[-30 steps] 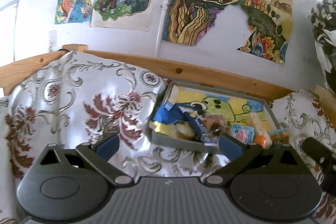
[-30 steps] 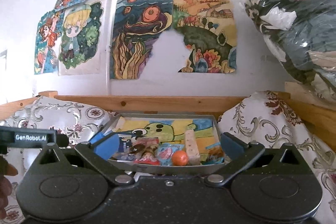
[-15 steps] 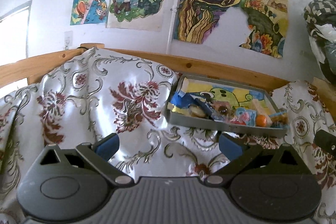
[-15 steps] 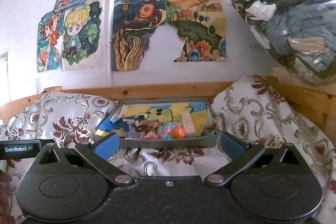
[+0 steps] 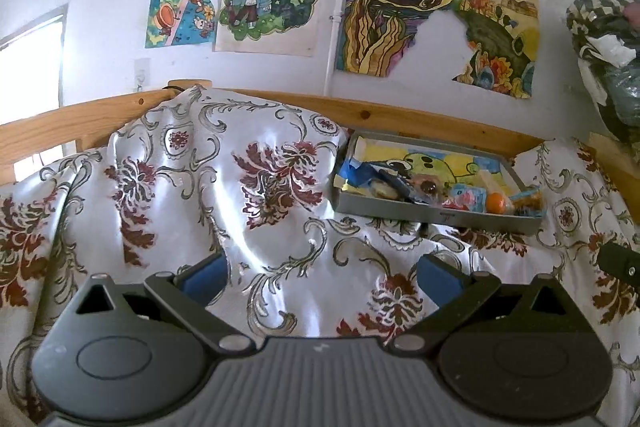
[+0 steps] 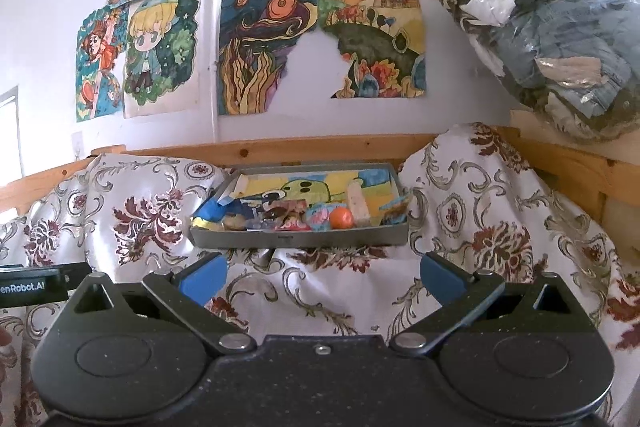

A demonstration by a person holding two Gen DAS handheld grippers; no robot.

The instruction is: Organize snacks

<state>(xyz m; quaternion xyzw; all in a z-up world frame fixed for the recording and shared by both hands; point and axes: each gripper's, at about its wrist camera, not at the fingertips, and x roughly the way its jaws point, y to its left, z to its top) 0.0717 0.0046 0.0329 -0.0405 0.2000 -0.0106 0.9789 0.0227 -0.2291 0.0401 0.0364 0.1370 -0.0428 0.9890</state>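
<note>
Left gripper (image 5: 322, 277) and right gripper (image 6: 323, 273): both had their blue-padded fingers spread wide and grasped nothing, each hanging over the floral cloth (image 5: 200, 187). Grey tray (image 6: 298, 239) with a cartoon lining lay well ahead of the right gripper's fingers, centred between them, and ahead and off toward the right-hand finger of the left gripper; it sat on the cloth against a wooden rail (image 6: 280, 149). Contents: mixed wrapped snacks (image 6: 280, 219) crowded along the near wall, with one orange ball (image 6: 341, 218) among them.
</note>
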